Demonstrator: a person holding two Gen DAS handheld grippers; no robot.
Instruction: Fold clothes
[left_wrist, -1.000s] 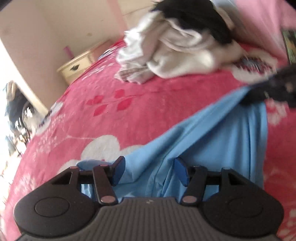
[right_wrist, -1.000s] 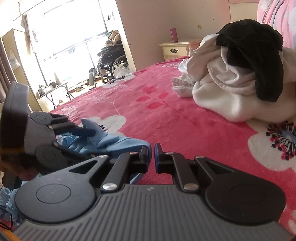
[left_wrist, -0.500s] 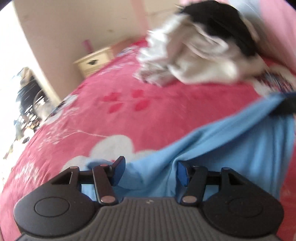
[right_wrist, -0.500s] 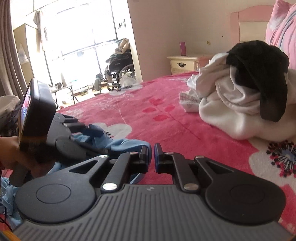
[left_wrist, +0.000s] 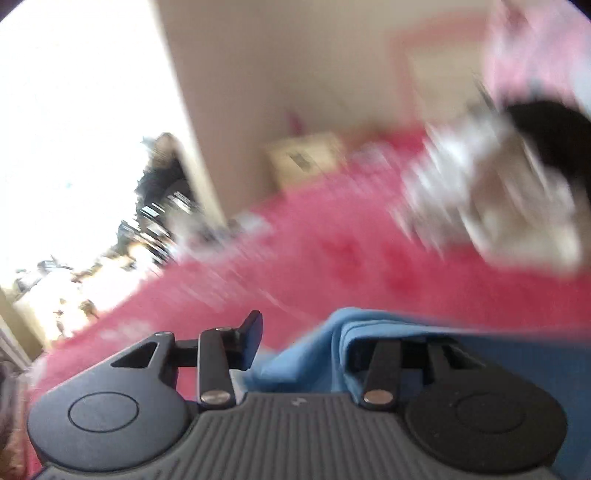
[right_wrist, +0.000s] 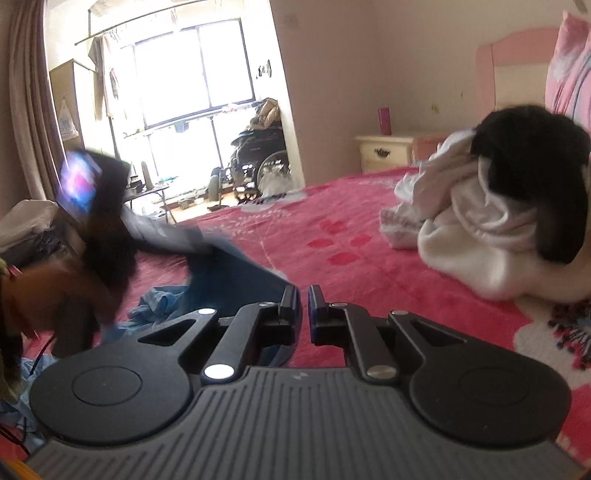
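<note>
Laundry heap (right_wrist: 487, 229) beyond R tongs (right_wrist: 304, 310)

Bright window (right_wrist: 192, 74) glaring ahead-left of the gripper; cream nightstand (right_wrist: 384, 151) standing ahead against beige wall (right_wrist: 406, 55); wheelchair (right_wrist: 258, 155) sitting between.

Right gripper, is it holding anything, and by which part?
The right gripper is shut on the blue garment, pinching a fold at its near edge. Which part of the garment that is cannot be told.
</note>
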